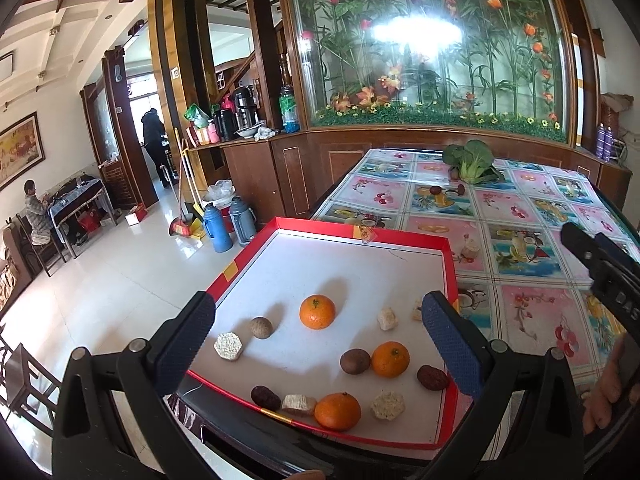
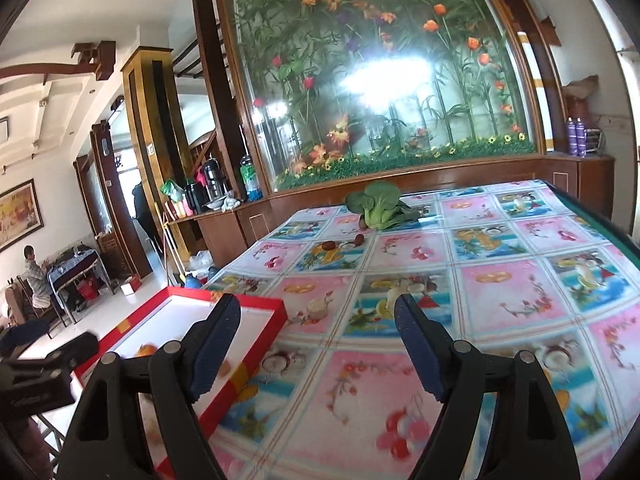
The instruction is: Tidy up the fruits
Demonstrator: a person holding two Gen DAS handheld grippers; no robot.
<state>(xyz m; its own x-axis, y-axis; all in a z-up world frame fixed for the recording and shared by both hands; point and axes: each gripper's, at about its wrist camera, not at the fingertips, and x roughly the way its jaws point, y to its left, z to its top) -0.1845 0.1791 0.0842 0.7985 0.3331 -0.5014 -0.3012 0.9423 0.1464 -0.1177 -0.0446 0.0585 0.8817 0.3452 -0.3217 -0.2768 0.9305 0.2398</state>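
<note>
A red tray (image 1: 450,276) with a white floor sits at the table's near left corner. In it lie three oranges (image 1: 317,311) (image 1: 390,359) (image 1: 337,411), two brown round fruits (image 1: 261,327) (image 1: 355,361), two dark red dates (image 1: 265,397) (image 1: 432,377) and several beige blocks (image 1: 228,346). My left gripper (image 1: 320,304) hangs open above the tray, empty. My right gripper (image 2: 318,308) stands open and empty over the tablecloth, right of the tray (image 2: 256,305). Two dates (image 2: 328,245) (image 2: 359,238) and a beige piece (image 2: 318,307) lie on the cloth.
A green leafy vegetable (image 2: 378,204) lies at the table's far side, before a wooden cabinet with a glass flower panel (image 2: 400,80). Thermos flasks (image 1: 218,226) stand on the floor left of the table. One person sits far left (image 1: 34,208); another stands in the doorway (image 1: 154,140).
</note>
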